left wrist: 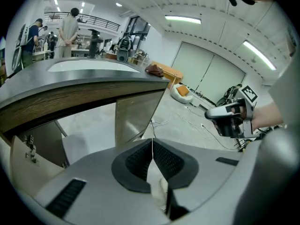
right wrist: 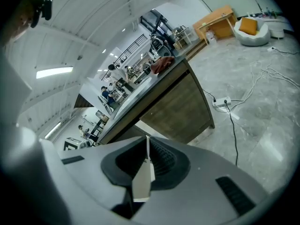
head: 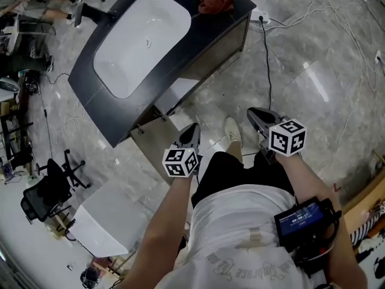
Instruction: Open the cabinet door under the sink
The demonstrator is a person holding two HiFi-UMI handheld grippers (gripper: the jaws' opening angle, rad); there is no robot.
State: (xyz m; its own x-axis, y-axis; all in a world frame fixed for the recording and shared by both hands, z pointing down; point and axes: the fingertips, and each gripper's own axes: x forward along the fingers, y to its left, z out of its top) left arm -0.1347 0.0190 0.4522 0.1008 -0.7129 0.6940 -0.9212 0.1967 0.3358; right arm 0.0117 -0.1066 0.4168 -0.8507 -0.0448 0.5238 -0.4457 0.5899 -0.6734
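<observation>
My L claw [head: 191, 130] is shut, empty, just beside the pale wood cabinet door [head: 150, 142], which stands swung out below the dark-topped bench [head: 99, 110] w/ white basin [head: 141, 41]. My R claw [head: 254, 114] is shut too, holding nothing, over grey marble floor [head: 313, 71].

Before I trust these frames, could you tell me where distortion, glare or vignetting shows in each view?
Head view: stretched toward the borders, a glare streak on the polished floor. Left gripper view: black corners, the edge of the sink counter bowed, a bright ceiling strip. Right gripper view: dark corners, tilted scene, a washed-out ceiling light.
</observation>
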